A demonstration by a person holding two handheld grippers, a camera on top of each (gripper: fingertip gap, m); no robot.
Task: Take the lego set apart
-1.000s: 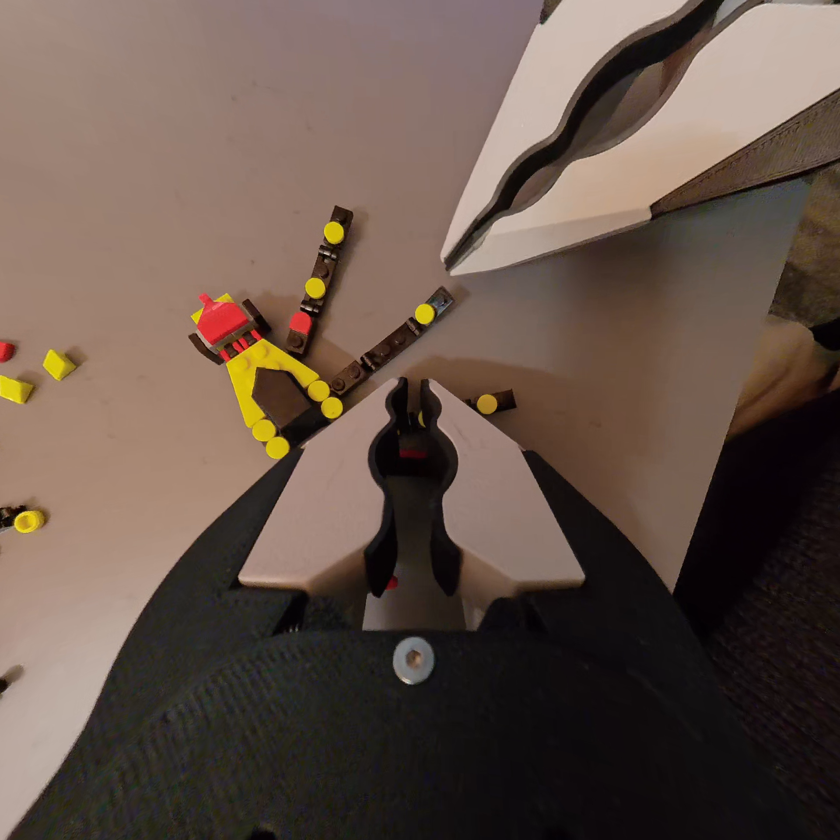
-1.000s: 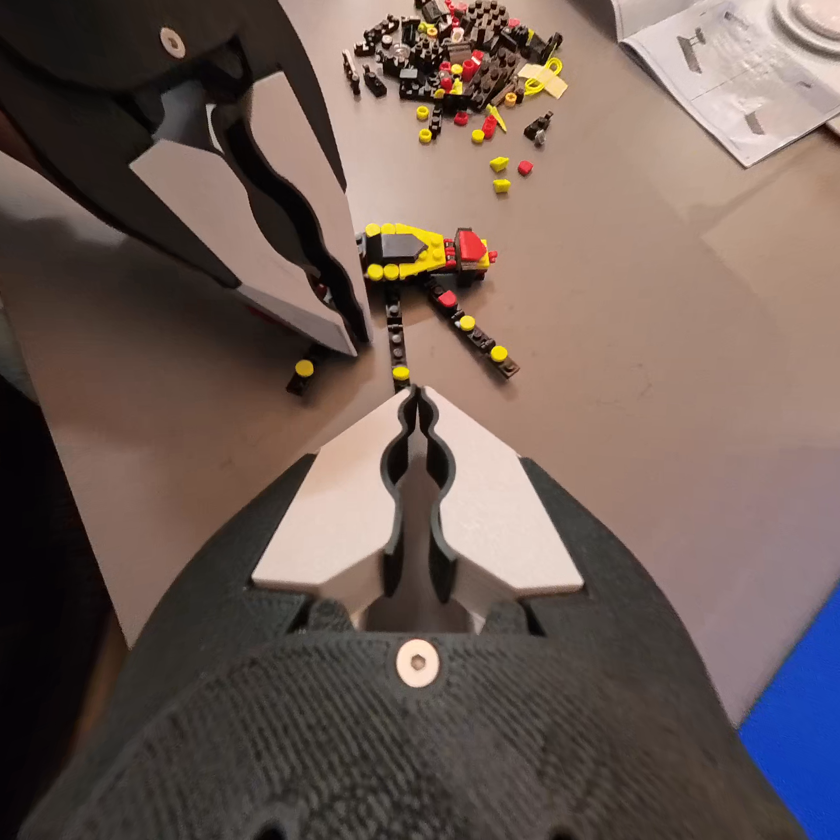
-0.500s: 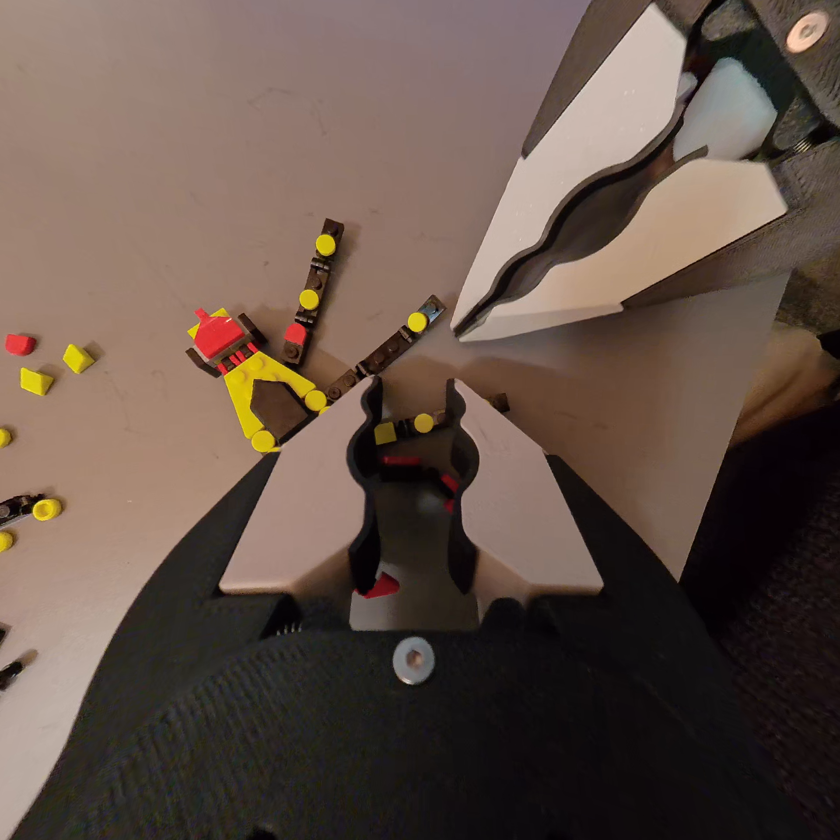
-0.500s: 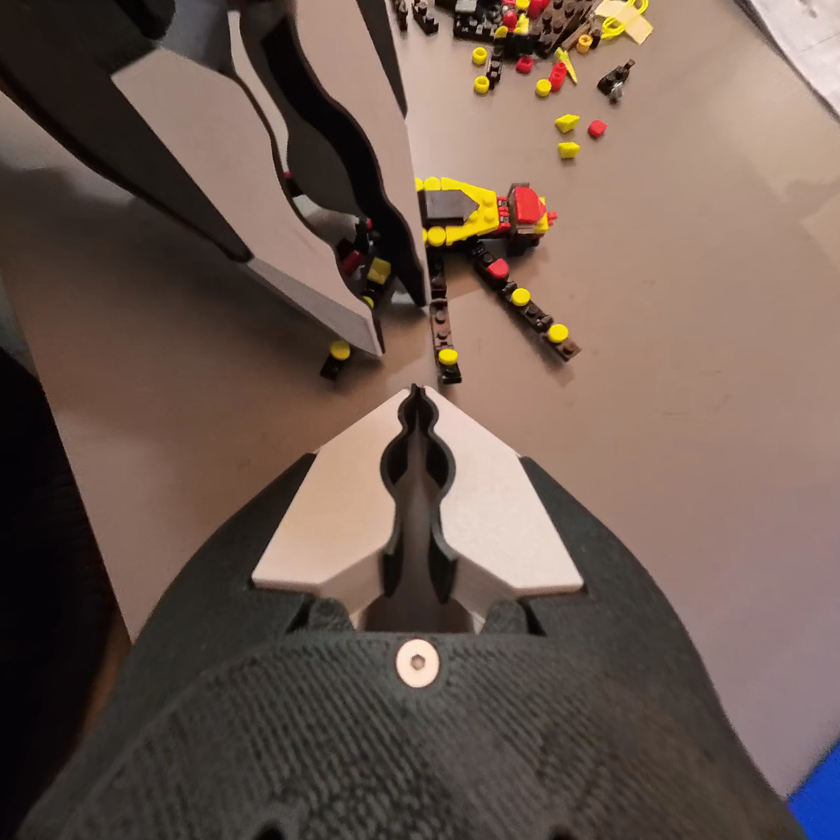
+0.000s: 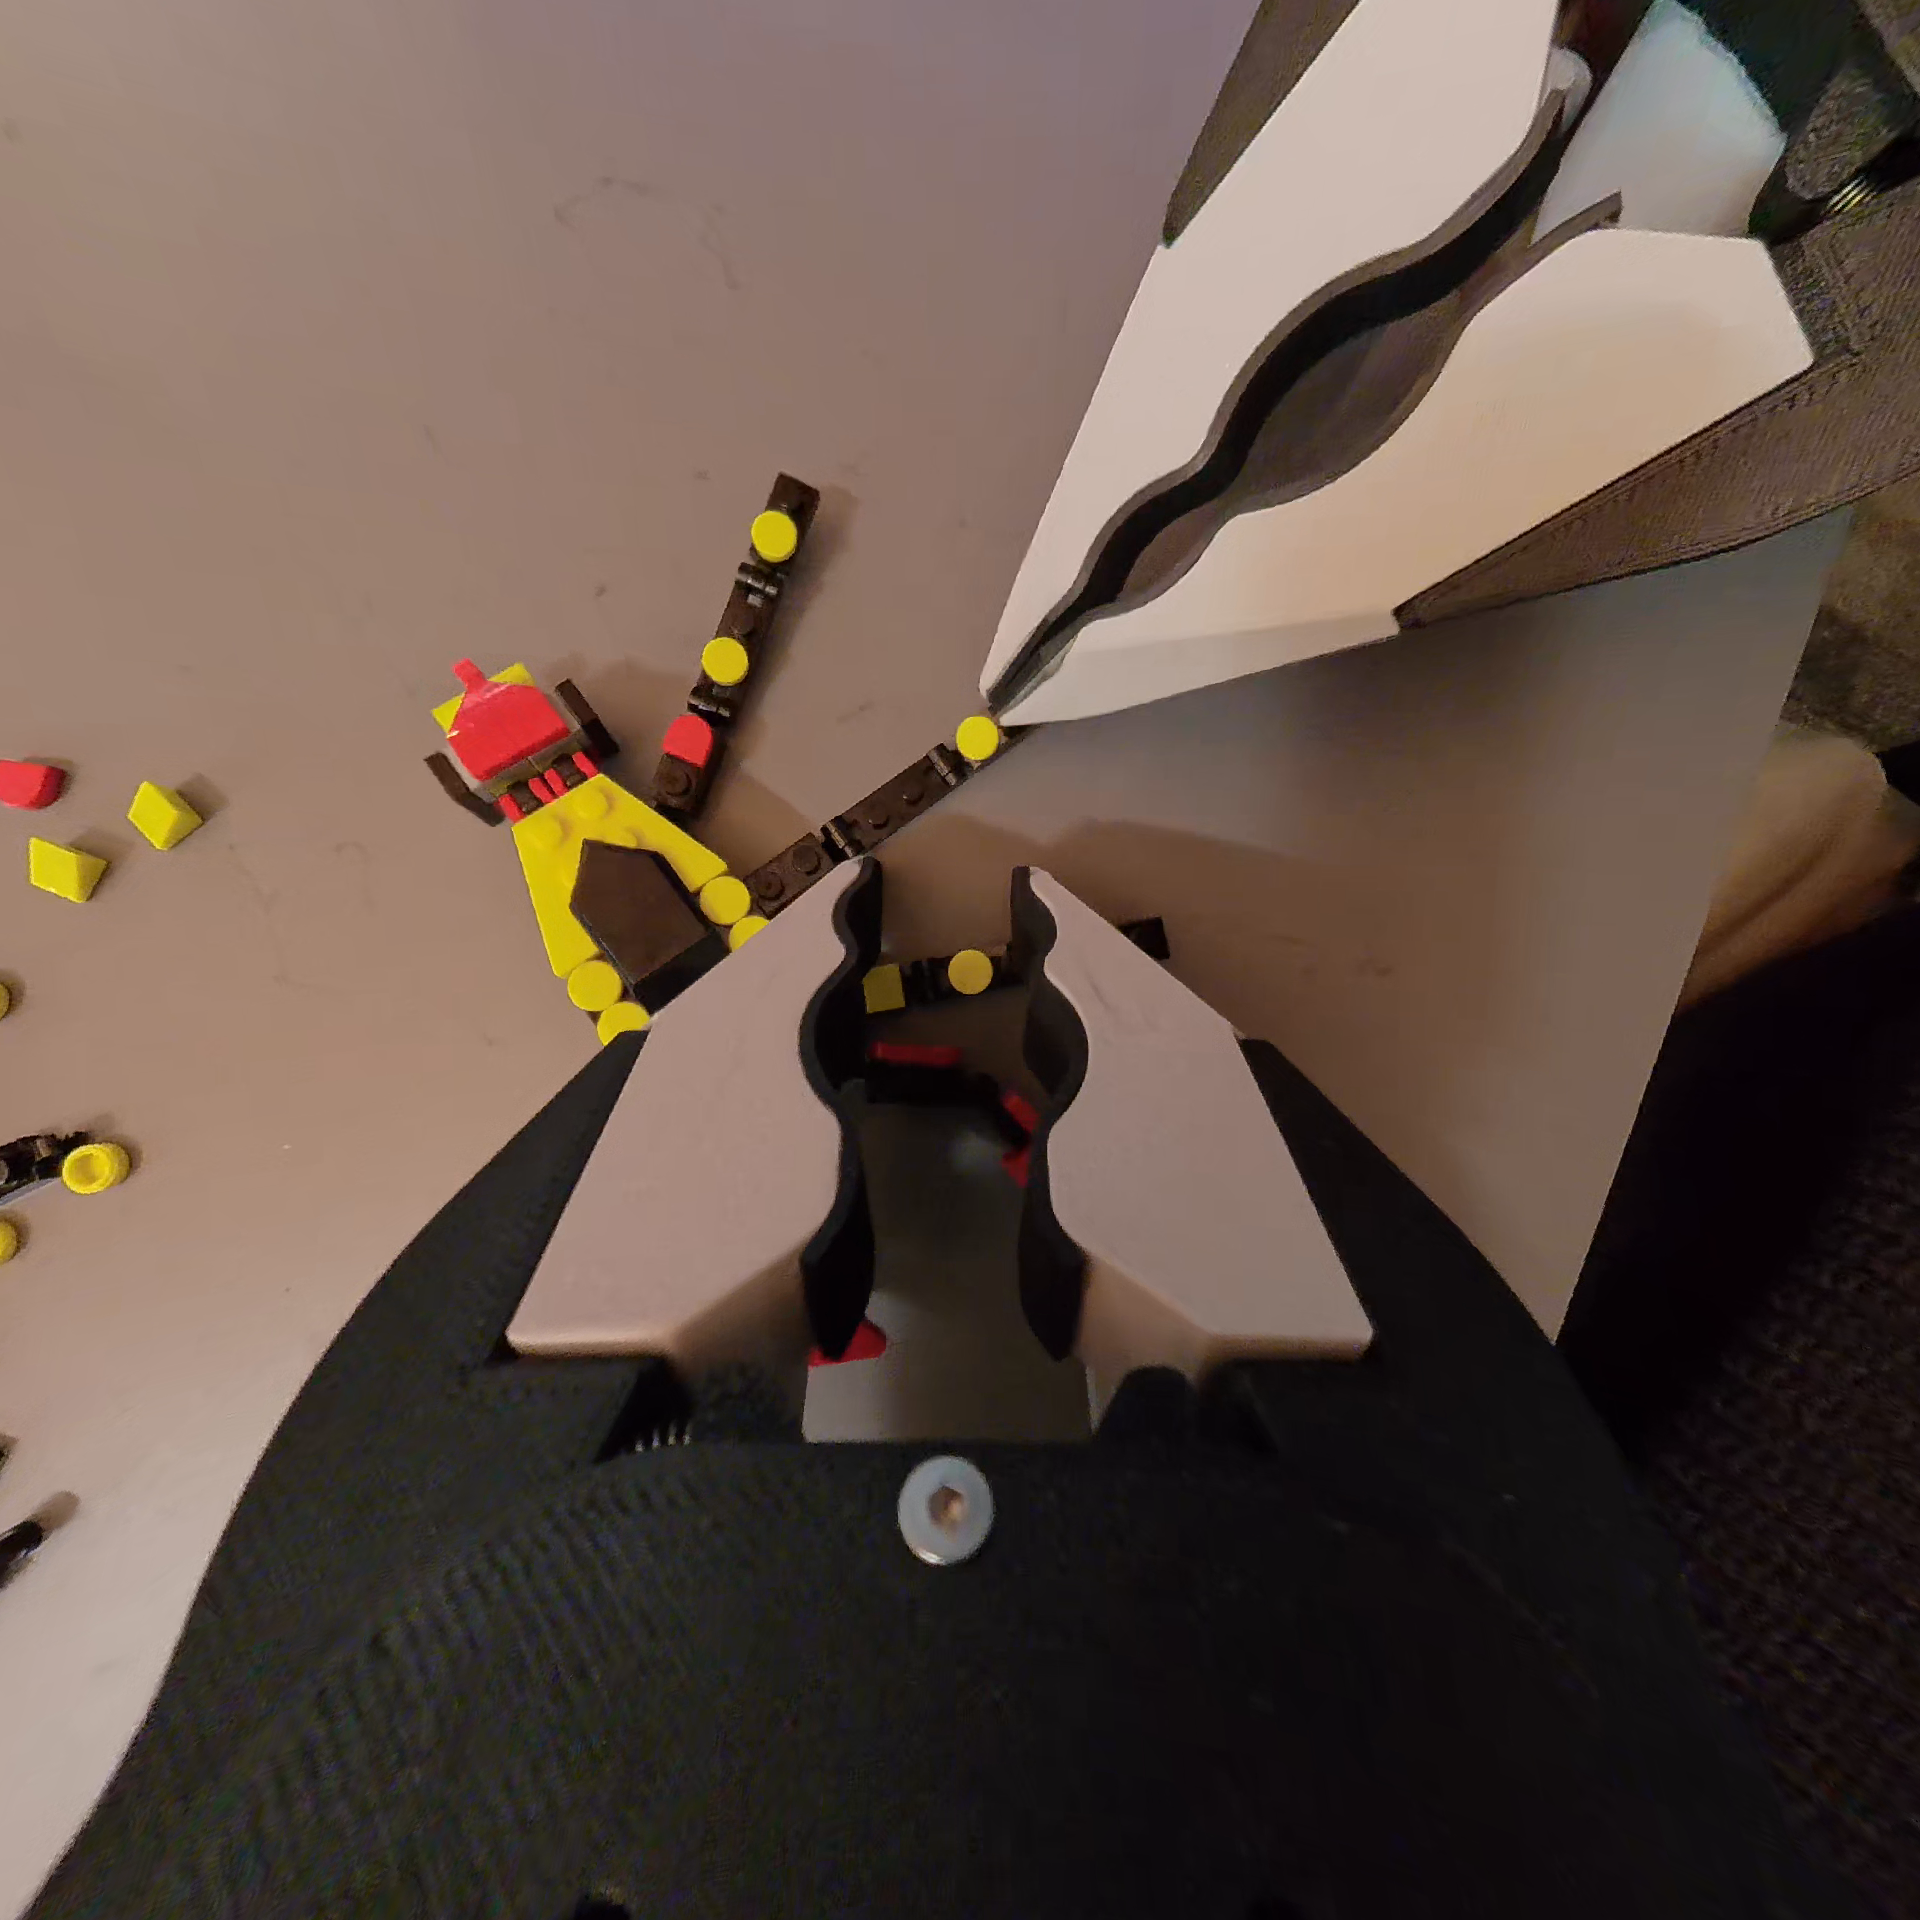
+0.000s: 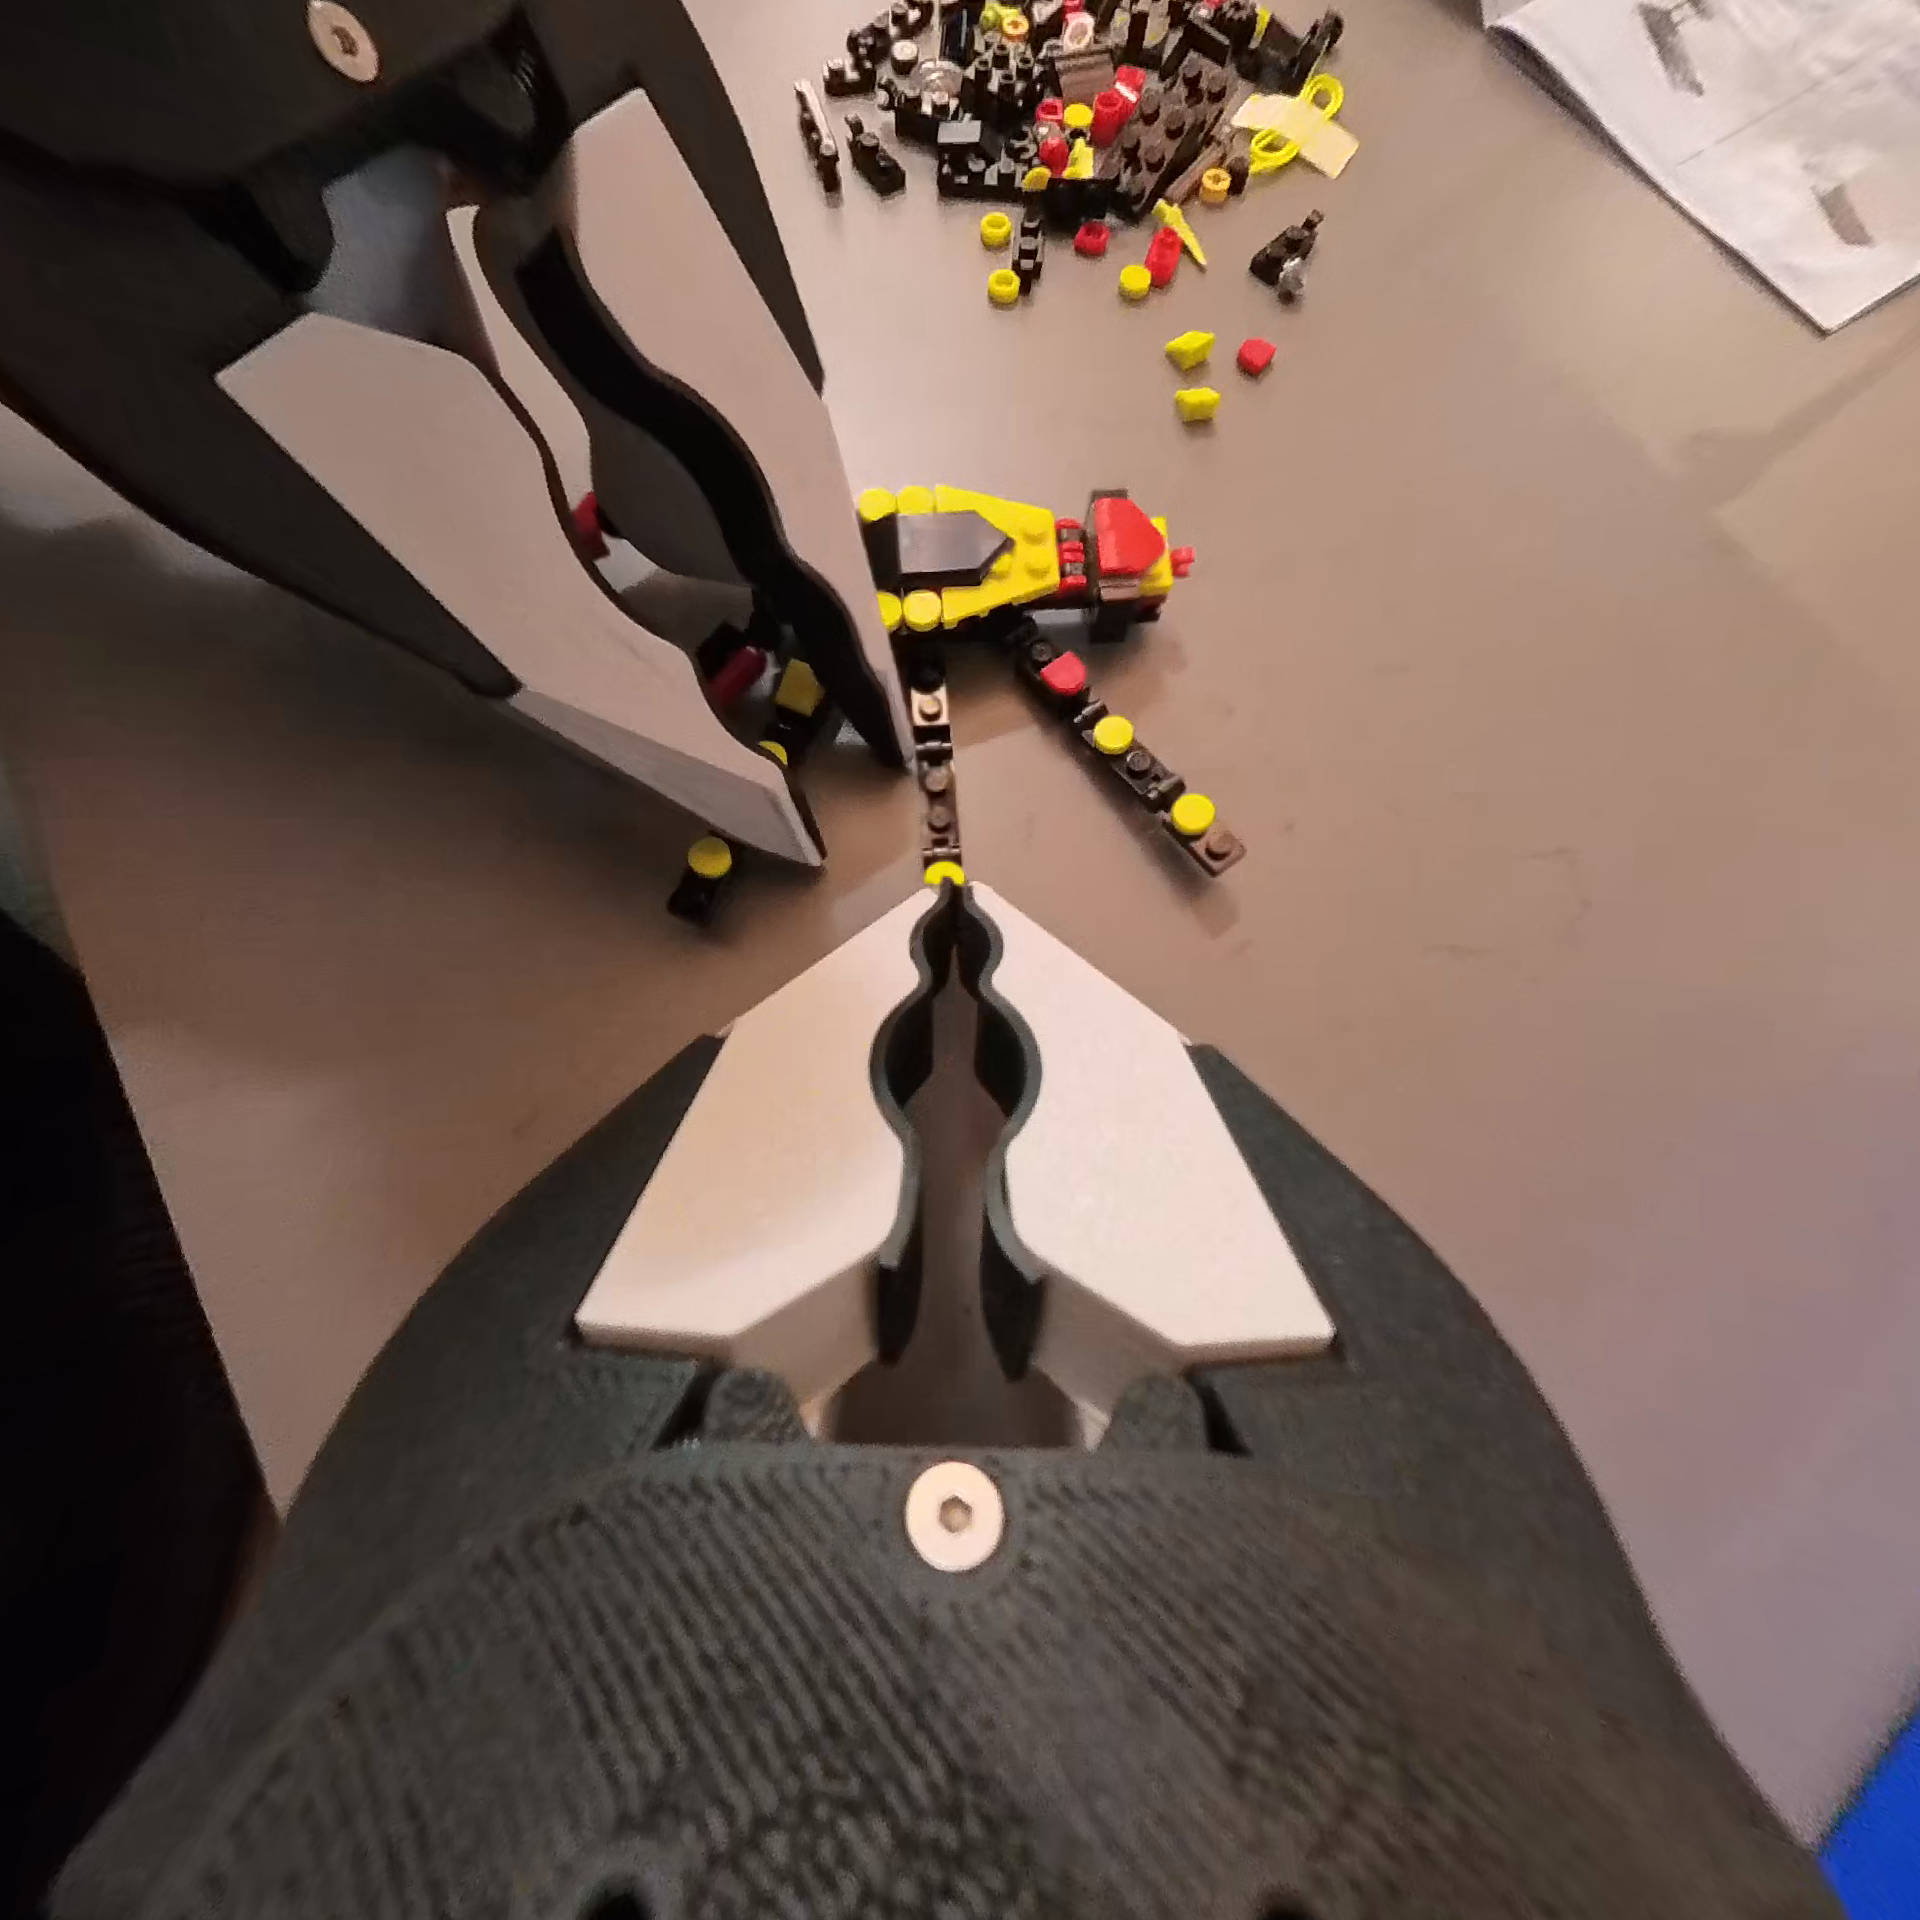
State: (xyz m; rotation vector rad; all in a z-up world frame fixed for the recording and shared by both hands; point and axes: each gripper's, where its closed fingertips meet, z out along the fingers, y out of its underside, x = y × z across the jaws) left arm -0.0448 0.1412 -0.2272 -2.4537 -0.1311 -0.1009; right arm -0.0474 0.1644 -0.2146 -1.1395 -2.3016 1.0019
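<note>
much is already apart: a loose brick pile (image 6: 1081,125) lies far off. the yellow-and-red model body (image 6: 997,566) with its jointed black legs (image 6: 1132,758) remains on the table. left gripper (image 5: 945,894) gapes over a small fragment (partly hidden); right gripper (image 6: 951,902) is pinched closed, empty.

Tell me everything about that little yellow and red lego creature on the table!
The lego creature lies flat on the grey table. Its body is yellow plastic with a dark pointed tile on top, round yellow studs along the edges, and a red piece at the head end. Two thin dark jointed legs with yellow dots stretch out from it. The right gripper is shut at the tip of one leg. The open left gripper sits beside its tail end.
</note>
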